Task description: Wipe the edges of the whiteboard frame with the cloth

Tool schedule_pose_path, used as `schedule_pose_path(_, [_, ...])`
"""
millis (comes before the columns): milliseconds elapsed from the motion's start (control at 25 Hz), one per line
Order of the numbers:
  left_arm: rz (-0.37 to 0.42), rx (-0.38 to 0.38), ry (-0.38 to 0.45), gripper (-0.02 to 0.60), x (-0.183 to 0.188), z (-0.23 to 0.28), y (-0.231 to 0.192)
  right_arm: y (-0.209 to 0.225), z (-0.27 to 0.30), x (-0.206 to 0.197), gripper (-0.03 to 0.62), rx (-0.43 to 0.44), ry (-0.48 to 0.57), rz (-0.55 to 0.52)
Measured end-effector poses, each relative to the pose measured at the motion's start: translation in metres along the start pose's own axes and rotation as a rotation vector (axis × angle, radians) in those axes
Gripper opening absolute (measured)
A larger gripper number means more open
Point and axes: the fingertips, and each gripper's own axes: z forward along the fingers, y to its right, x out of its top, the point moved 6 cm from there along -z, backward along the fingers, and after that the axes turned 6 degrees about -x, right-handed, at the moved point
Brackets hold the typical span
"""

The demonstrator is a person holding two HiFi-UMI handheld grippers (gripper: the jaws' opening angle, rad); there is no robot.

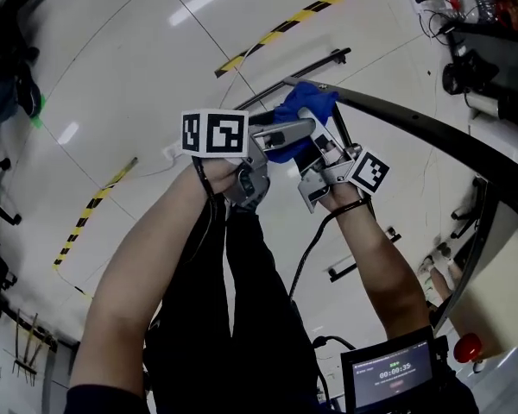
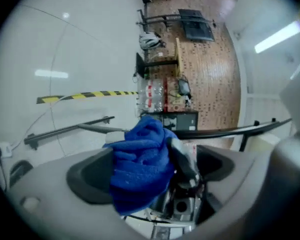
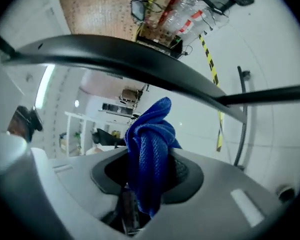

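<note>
A crumpled blue cloth (image 1: 304, 110) hangs between my two grippers, just beside the dark whiteboard frame (image 1: 432, 132). My right gripper (image 1: 318, 145) is shut on the cloth (image 3: 149, 149), which stands up out of its jaws below the frame edge (image 3: 120, 59). My left gripper (image 1: 281, 134) stands wide open; the cloth (image 2: 140, 159) lies between its spread jaws without either pad pressing on it. One of the right gripper's fingers (image 2: 182, 156) shows against the cloth in the left gripper view, with the frame edge (image 2: 230, 132) behind it.
Yellow-black tape (image 1: 311, 11) crosses the shiny floor. The board's stand foot (image 1: 293, 76) lies beyond the grippers. A red button (image 1: 467, 348) and a small screen (image 1: 393, 373) sit at lower right. Chairs (image 1: 9, 76) stand at the left, bottles and cables (image 3: 185, 14) further off.
</note>
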Motion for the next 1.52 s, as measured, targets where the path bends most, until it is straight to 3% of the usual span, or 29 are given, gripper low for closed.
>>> schedule_pose_path(80, [0.066, -0.066, -0.053, 0.496, -0.001, 0.008, 0.011, -0.005, -0.002, 0.002, 0.147, 0.094, 0.007, 0.113])
schedule_pose_path(200, [0.136, -0.105, -0.071, 0.421, 0.003, 0.014, 0.018, -0.007, -0.008, 0.01, 0.147, 0.191, 0.043, 0.215])
schedule_pose_path(240, [0.138, -0.11, -0.062, 0.386, 0.006, 0.013, 0.019, -0.007, -0.011, 0.013, 0.149, 0.22, 0.057, 0.255])
schedule_pose_path(280, [0.131, -0.117, -0.047, 0.29, 0.008, 0.011, 0.019, -0.008, -0.015, 0.016, 0.166, 0.249, 0.067, 0.291])
schedule_pose_path(400, [0.132, -0.144, -0.041, 0.222, 0.012, 0.006, 0.019, -0.014, -0.02, 0.017, 0.19, 0.296, 0.053, 0.316])
schedule_pose_path(560, [0.244, -0.09, -0.135, 0.231, 0.005, 0.007, 0.018, -0.014, -0.024, 0.01, 0.235, 0.308, 0.017, 0.328])
schedule_pose_path(800, [0.281, -0.133, -0.26, 0.285, -0.009, 0.012, 0.023, -0.022, -0.029, 0.004, 0.25, 0.355, -0.065, 0.293])
schedule_pose_path(920, [0.386, -0.083, -0.327, 0.235, -0.012, 0.012, 0.022, -0.02, -0.027, 0.0, 0.266, 0.328, -0.118, 0.243])
schedule_pose_path(1000, [0.415, -0.045, -0.322, 0.187, -0.01, 0.012, 0.019, -0.017, -0.026, 0.0, 0.278, 0.293, -0.113, 0.208])
schedule_pose_path(1120, [0.327, -0.017, -0.157, 0.164, 0.007, 0.005, 0.011, -0.017, -0.027, 0.005, 0.293, 0.237, -0.057, 0.127])
schedule_pose_path(1240, [0.278, 0.068, 0.013, 0.164, 0.037, -0.003, -0.003, -0.01, -0.035, 0.006, 0.291, 0.172, -0.01, 0.077])
schedule_pose_path(1320, [0.336, 0.148, -0.019, 0.165, 0.048, 0.003, -0.013, -0.001, -0.043, 0.003, 0.291, 0.119, 0.001, 0.055])
schedule_pose_path(1520, [0.47, 0.318, -0.242, 0.172, 0.053, 0.042, -0.037, 0.013, -0.056, -0.011, 0.242, 0.015, -0.015, -0.056])
